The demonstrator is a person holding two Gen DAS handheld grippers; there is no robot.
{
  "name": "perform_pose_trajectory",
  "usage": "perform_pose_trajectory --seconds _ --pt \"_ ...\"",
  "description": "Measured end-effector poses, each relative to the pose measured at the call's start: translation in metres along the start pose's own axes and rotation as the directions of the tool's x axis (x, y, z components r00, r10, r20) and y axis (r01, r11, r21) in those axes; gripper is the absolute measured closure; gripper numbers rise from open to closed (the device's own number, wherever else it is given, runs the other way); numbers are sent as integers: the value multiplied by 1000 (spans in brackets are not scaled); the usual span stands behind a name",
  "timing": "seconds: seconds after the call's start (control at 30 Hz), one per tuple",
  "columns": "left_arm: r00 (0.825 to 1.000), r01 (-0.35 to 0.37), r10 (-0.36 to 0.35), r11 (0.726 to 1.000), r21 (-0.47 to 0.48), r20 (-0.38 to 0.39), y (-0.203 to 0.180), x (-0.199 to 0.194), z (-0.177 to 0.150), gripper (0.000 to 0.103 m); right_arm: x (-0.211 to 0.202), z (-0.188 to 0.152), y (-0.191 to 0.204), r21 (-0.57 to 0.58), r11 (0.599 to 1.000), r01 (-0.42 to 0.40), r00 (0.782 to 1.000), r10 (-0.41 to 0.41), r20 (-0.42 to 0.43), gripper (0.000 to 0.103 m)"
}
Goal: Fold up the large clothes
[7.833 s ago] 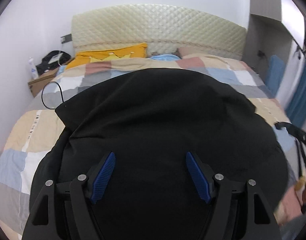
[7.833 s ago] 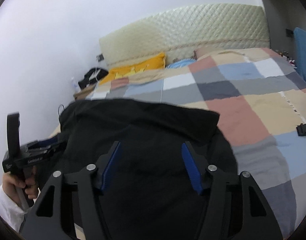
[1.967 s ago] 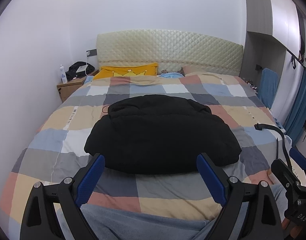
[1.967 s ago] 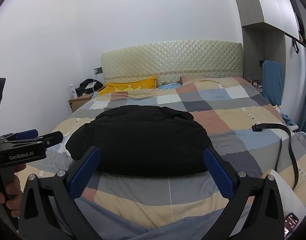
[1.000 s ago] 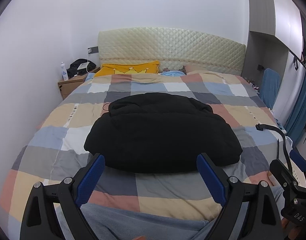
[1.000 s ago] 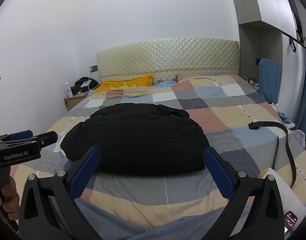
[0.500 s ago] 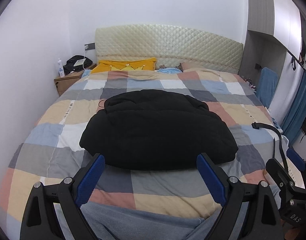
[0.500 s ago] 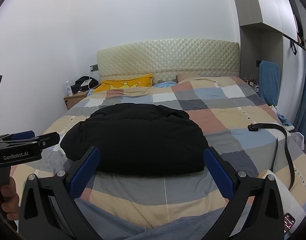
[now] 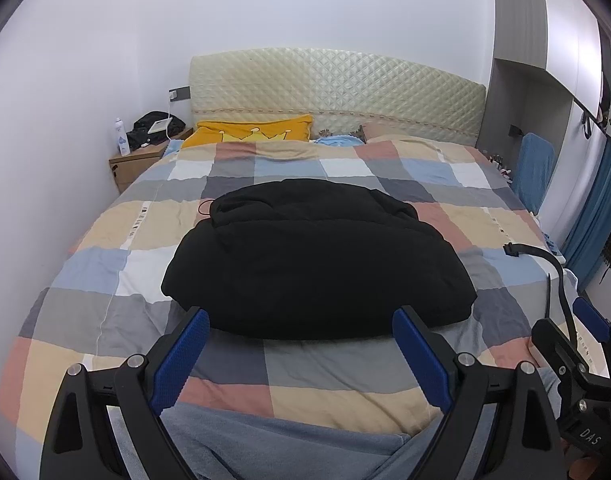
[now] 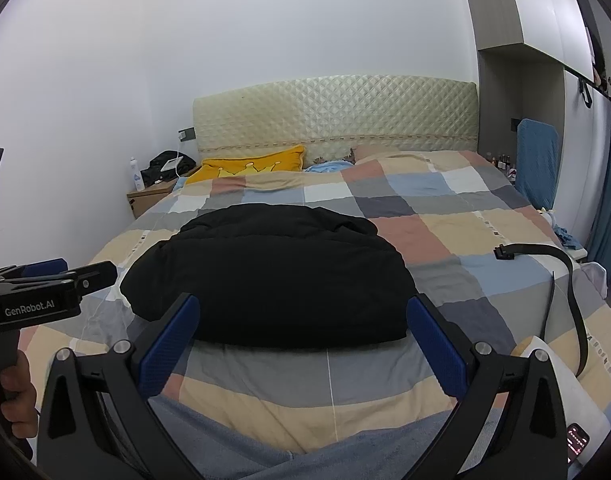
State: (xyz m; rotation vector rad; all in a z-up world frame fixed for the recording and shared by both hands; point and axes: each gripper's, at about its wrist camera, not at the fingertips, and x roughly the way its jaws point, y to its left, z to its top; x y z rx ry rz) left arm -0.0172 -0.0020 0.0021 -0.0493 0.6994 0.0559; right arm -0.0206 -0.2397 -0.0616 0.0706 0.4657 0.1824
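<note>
A black padded garment [image 9: 317, 264] lies folded into a thick bundle in the middle of the checked bedspread [image 9: 85, 248]; it also shows in the right wrist view [image 10: 269, 276]. My left gripper [image 9: 301, 320] is held back from the bed's near edge, wide open with nothing between its blue pads. My right gripper [image 10: 301, 308] is likewise wide open and empty, short of the garment. Each gripper also appears in the other's view, the right one [image 9: 585, 360] at the lower right edge and the left one [image 10: 41, 296] at the left, held by a hand [image 10: 9, 392].
A black belt [image 10: 561, 276] lies curled on the bed's right side. Yellow pillow [image 9: 249, 132] and quilted headboard [image 9: 337, 88] sit at the far end. A wooden nightstand [image 9: 137, 164] with a bottle stands far left. Grey-blue trouser cloth [image 9: 285, 440] fills the bottom. A phone [image 10: 577, 438] lies lower right.
Since 7.8 s ago both grippers have pulled back from over the garment to the foot of the bed and spread wider. In the last second only slight camera drift.
</note>
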Motion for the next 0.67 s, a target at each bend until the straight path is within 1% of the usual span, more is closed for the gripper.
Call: perform_pose_trajectory --seconds 0.27,0.43,0.67 --pt "1000 0 0 1000 -2 0 0 0 0 10 -2 1 -1 12 1000 4 1000 -5 16 0" --pt "1000 5 -5 1000 -3 0 2 -2 0 10 1 -1 -2 17 1000 0 1000 0 2 0" --pt "1000 -6 6 1000 -7 2 4 -4 0 10 1 -3 -1 17 1000 -4 1000 4 2 0"
